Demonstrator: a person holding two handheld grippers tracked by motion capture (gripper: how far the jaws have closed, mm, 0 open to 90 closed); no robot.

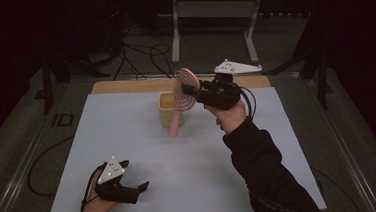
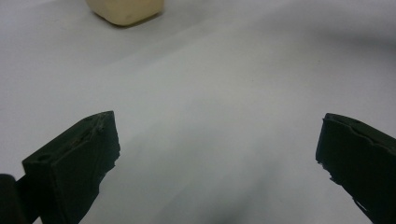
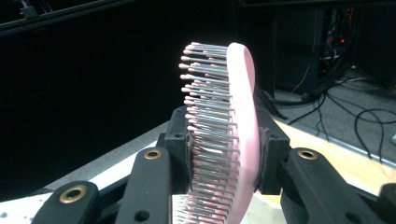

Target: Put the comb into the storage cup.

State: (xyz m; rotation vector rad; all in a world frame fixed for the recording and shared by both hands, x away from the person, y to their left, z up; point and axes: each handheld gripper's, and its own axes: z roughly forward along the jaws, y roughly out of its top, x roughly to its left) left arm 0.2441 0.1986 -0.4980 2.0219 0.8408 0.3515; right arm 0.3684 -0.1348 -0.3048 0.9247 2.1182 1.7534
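Right hand-held gripper [image 1: 189, 90] we find clamped on the pink hairbrush [image 1: 182, 94] above the cream cup [image 1: 166, 110]; left hand-held gripper [image 1: 142, 187] rests apart on the bench [image 1: 128, 140].

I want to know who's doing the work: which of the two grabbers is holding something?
The right gripper, up by the cream cup, is clamped on the pink hairbrush. The left gripper sits open near the table's front edge.

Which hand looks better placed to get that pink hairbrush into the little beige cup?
The right. Its tongs are shut on the pink hairbrush, held just above the beige cup. The left tongs rest open and empty at the table's near edge.
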